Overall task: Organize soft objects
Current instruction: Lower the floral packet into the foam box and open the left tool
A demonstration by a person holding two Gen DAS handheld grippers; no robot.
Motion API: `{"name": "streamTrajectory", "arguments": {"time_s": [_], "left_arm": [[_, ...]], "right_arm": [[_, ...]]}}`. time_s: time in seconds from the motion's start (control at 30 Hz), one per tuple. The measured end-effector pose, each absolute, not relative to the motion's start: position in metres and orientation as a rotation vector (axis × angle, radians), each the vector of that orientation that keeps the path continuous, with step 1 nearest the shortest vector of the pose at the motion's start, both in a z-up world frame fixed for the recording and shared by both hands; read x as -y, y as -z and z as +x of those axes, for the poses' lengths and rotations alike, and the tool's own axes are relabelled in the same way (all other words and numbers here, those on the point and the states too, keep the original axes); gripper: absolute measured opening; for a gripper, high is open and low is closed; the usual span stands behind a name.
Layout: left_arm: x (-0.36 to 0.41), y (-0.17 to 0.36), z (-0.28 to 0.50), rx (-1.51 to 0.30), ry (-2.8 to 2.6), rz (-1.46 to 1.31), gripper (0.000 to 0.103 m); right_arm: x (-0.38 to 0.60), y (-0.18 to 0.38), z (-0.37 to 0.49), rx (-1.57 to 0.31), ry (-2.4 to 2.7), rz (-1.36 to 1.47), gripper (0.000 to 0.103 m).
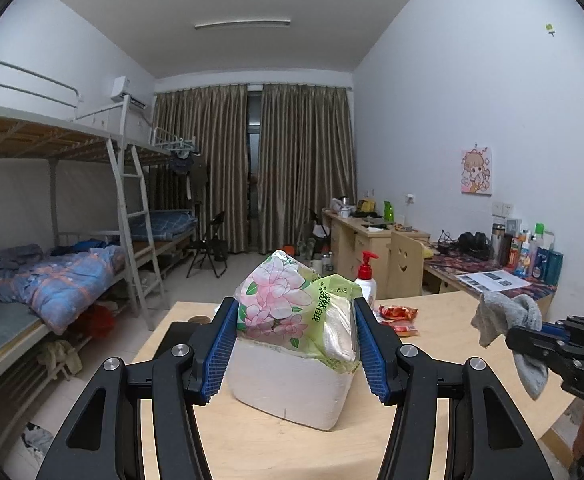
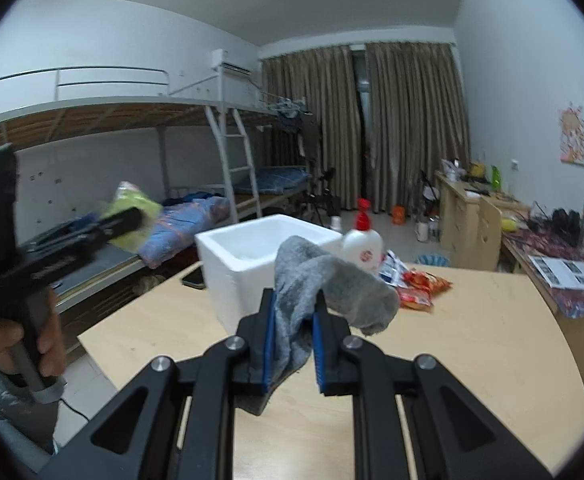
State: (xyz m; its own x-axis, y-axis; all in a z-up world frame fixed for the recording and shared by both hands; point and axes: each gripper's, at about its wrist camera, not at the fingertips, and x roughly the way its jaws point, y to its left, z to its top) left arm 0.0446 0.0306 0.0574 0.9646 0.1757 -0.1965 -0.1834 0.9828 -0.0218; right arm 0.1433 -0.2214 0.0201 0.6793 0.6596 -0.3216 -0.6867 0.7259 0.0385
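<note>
Surface [image 2: 472, 320]: pale wood, carrying the white foam box [image 2: 228, 276], a lotion pump bottle [image 2: 362, 250] and red snack packets [image 2: 422, 290].
Foam box: open-topped, empty as far as the right wrist view shows; it looks like the drop spot for the soft things.
Tissue pack [image 1: 292, 304]: flowered plastic bag, clamped between the left claw [image 1: 296, 348] pads, held in front of the box in the left view. Judged light and squashy with a slippery film, so take it across the full middle.
Grey sock [image 2: 312, 292]: limp and light, pinched mid-length in the right claw [image 2: 292, 344], both ends drooping, raised near the box's front wall. Judged easy to hold but prone to snag.
</note>
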Motion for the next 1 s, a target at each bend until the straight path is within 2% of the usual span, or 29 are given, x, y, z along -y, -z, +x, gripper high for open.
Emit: {"name": "streamTrajectory", "arguments": {"time_s": [0.37,1.0], "left_arm": [[-0.04,-0.055,0.04,-0.197,-0.232,-0.046,0.058],[-0.045,-0.06,0.056,-0.215,-0.243,-0.04,0.058]], "right_arm": [[0.192,-0.024,0.125,-0.267,-0.871,-0.131,0.02],[0.176,-0.031,0.143,-0.264,-0.872,-0.139,0.02]]}}
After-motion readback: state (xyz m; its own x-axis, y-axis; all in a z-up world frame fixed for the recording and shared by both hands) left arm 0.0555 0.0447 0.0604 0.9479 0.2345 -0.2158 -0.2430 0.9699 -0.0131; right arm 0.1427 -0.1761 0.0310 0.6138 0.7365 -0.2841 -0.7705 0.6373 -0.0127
